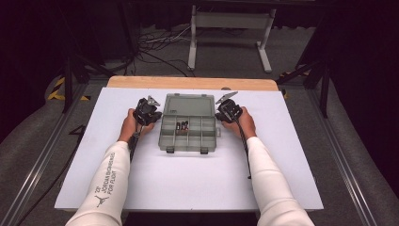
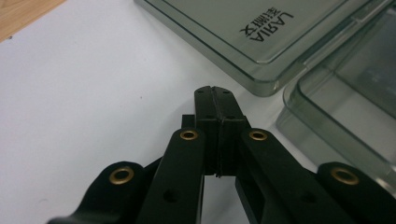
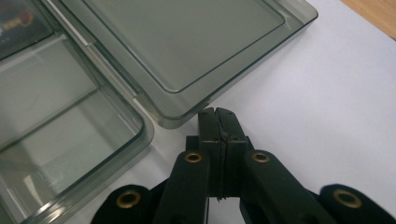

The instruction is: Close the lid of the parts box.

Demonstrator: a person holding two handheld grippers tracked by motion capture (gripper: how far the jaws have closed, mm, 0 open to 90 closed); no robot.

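A clear grey compartment box [image 1: 188,129] lies open in the middle of the white table, its lid [image 1: 190,104] folded flat behind it. Small dark items [image 1: 182,125] with a red mark sit in a middle compartment. My left gripper [image 1: 154,109] rests at the box's left side, jaws pressed together, empty; in the left gripper view its tips [image 2: 215,89] lie on the table just short of the lid's corner [image 2: 266,84]. My right gripper [image 1: 223,111] sits at the box's right side, also shut and empty, its tips [image 3: 216,112] close to the lid's other corner [image 3: 173,119].
The white tabletop [image 1: 188,183] has free room in front of the box and on both sides. A wooden strip [image 1: 193,83] runs along the far edge. Beyond it are floor cables [image 1: 155,44] and a white stand's legs [image 1: 230,33].
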